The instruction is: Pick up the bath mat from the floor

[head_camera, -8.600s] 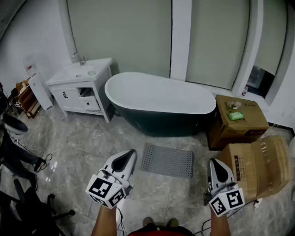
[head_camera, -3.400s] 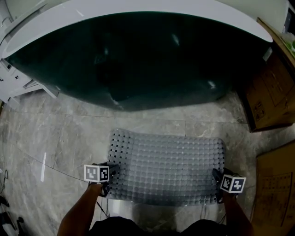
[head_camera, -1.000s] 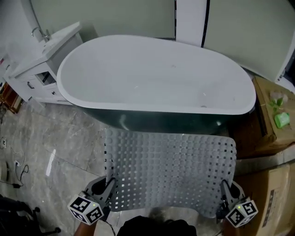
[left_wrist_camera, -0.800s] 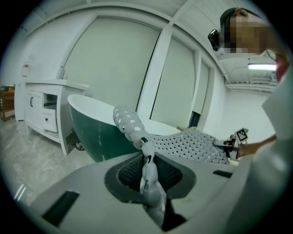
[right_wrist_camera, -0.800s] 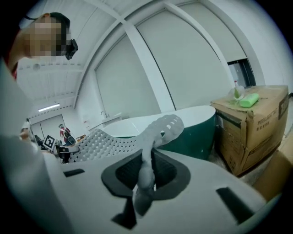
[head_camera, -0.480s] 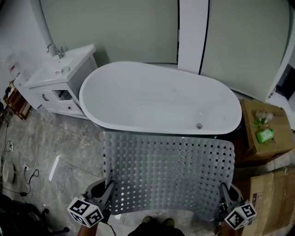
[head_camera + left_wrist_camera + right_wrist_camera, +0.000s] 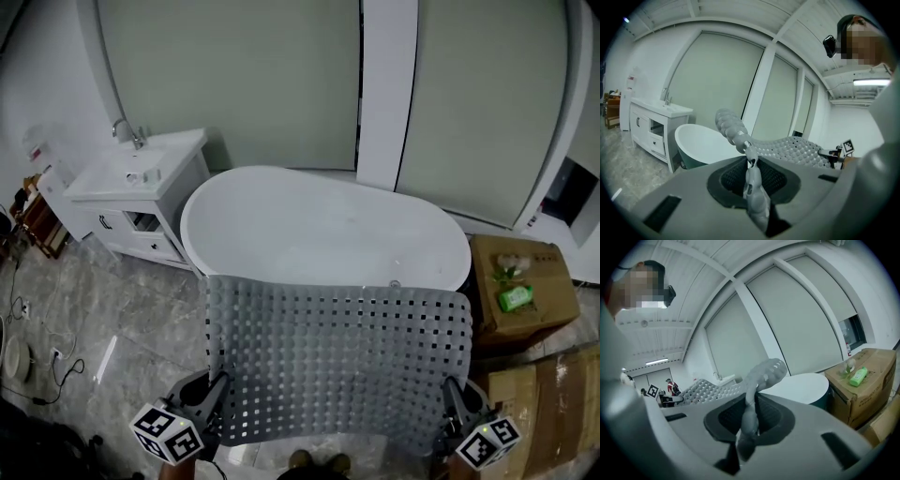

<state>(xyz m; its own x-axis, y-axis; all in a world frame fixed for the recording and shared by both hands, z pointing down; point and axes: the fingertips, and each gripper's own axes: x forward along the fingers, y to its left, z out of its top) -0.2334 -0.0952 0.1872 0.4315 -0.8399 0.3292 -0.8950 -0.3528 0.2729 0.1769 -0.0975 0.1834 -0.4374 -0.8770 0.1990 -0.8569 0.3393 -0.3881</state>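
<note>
- Your left gripper (image 7: 214, 386) and right gripper (image 7: 452, 394) each pinch a near corner of the mat (image 7: 337, 361), jaws almost shut on it.
- The mat is up in the air, stretched between them at 6 o'clock, with the tub (image 7: 319, 230) beyond at 12.
- Risk: those corner grips look thin, so a jerk or uneven pull could slip the floppy mat out.
- No writing is readable. Print on the box (image 7: 525, 281) at 3 o'clock is too small.

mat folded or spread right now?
Spread. The bath mat stretches flat between the left gripper and right gripper, each clamped on a near corner; no fold visible.
</note>
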